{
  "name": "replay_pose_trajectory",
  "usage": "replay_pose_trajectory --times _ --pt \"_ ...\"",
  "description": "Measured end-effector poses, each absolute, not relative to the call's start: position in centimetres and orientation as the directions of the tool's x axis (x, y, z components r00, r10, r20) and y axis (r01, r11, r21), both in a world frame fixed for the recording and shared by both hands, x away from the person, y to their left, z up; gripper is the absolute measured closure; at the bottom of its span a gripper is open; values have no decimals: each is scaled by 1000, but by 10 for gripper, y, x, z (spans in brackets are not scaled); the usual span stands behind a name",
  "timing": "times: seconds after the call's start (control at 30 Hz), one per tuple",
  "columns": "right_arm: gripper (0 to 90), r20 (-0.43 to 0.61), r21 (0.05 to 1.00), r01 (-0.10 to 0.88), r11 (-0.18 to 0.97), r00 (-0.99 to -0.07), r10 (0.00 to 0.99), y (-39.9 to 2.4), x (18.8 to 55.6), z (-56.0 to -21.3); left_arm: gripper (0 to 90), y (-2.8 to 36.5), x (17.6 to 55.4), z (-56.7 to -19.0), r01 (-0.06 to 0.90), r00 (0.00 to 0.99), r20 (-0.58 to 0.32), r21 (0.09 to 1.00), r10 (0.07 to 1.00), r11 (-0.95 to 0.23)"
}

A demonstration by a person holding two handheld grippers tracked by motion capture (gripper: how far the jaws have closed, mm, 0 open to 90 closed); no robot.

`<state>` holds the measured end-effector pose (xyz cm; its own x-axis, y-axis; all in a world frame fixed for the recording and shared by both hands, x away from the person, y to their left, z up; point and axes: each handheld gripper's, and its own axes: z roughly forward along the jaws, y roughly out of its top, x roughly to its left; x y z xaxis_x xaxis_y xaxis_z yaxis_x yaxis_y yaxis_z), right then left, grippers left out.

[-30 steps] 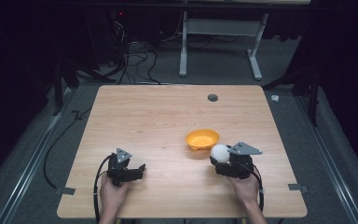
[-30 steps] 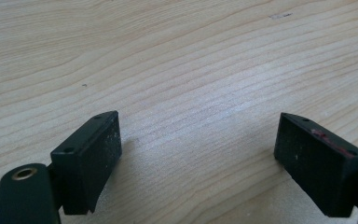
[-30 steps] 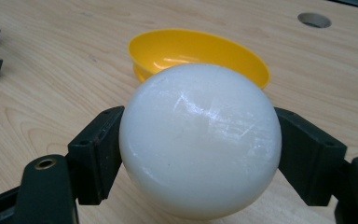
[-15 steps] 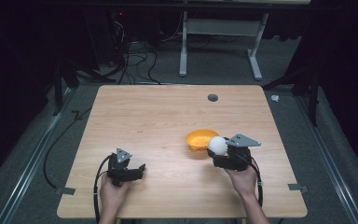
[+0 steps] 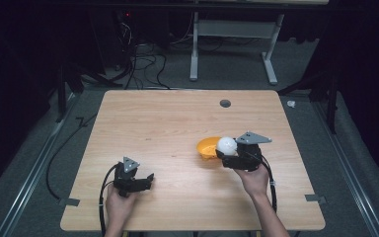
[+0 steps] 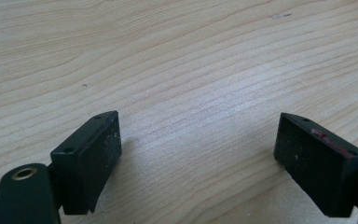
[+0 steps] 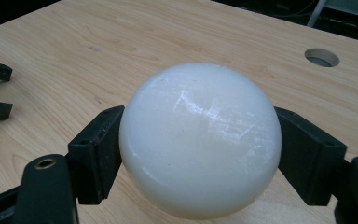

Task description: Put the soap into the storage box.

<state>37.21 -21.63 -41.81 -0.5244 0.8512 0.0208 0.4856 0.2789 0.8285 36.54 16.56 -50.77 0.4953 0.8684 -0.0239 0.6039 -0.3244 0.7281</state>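
My right claw (image 5: 225, 154) clamps the white ball (image 5: 226, 145) at its widest girth, beside the orange bowl (image 5: 206, 147). My left claw (image 5: 149, 178) rests wide and empty on the table (image 5: 168, 123).

The bench (image 5: 168, 128) was pale wood with a wavy grain. Both tongs, left (image 6: 200, 163) and right (image 7: 200, 158), were black, each topped by a grey plate. The ball (image 7: 199, 140) was glossy milky white; the bowl (image 5: 206, 147) was orange.

Dark room; wooden table (image 5: 168, 123) on grey carpet (image 5: 345, 163); white desk frame (image 5: 232, 44) and tangled cables (image 5: 143, 59) far behind
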Motion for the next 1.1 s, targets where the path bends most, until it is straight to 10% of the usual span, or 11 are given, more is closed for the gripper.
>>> replay_pose_trajectory --times 1.1 --pt "235 23 757 566 326 -521 853 -192 420 -438 152 166 366 -508 604 498 -25 727 867 -326"
